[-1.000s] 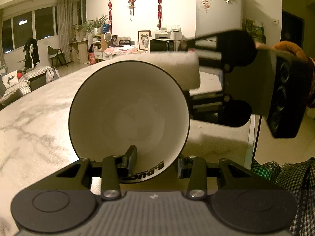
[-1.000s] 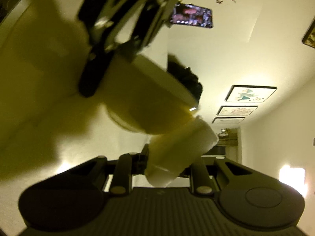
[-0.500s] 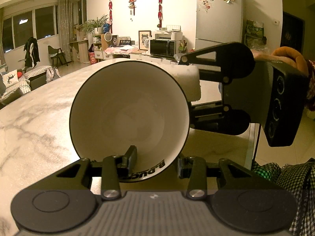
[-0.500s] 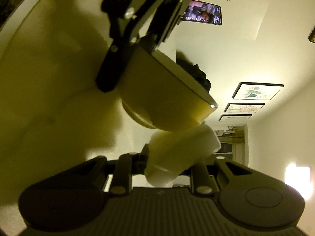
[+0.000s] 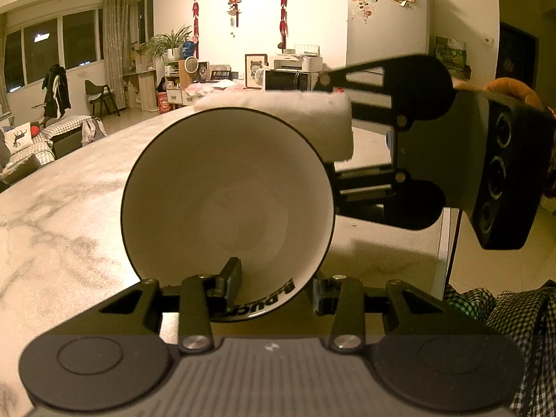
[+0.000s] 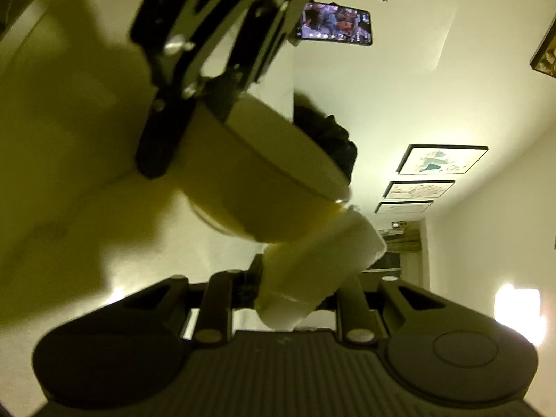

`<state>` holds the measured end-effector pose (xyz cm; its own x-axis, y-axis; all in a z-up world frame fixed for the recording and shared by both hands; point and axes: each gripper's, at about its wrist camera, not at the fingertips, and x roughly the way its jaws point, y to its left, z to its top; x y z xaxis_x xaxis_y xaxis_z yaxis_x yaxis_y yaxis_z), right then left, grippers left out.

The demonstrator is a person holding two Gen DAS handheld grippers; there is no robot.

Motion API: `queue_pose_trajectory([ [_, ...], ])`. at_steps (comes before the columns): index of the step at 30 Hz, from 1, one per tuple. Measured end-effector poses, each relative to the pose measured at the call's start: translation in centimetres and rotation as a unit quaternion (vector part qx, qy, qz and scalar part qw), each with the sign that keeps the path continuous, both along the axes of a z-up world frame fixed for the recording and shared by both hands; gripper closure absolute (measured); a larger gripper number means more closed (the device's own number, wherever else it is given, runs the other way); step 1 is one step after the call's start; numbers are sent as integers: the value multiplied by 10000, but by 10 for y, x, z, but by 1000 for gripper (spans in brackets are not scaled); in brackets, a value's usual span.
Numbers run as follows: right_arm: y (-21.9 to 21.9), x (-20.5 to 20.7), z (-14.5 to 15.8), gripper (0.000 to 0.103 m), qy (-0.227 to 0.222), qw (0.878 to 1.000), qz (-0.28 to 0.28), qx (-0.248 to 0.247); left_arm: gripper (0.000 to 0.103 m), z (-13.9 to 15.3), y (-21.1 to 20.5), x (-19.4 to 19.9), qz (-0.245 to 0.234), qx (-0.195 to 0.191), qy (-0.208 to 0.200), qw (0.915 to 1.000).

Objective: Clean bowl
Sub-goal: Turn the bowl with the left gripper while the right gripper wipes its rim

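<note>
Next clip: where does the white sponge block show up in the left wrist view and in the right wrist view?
Left wrist view: the white sponge block lies along the upper right rim of the white black-rimmed bowl, held by the right gripper entering from the right.
Right wrist view: the sponge sits lower centre, its far end against the bowl's outer wall.
Shared landmark: the bowl, clamped by the left gripper.

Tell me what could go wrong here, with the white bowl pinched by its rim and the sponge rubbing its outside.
1. The left gripper holds the white black-rimmed ceramic bowl only by its lower rim, tipped on its side above the marble table; a hard push might lever it loose.
2. The white sponge block, shut in the right gripper, presses near the bowl's edge and could slide off.
</note>
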<state>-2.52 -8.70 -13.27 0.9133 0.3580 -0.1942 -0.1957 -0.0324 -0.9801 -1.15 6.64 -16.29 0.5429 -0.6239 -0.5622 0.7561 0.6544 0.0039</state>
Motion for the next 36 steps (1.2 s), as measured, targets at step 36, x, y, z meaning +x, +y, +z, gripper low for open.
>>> queue_pose_trajectory([
  [36, -35, -34, -15, 80, -226, 9994, 216, 133, 71, -26, 5, -42, -207, -317, -171, 9991],
])
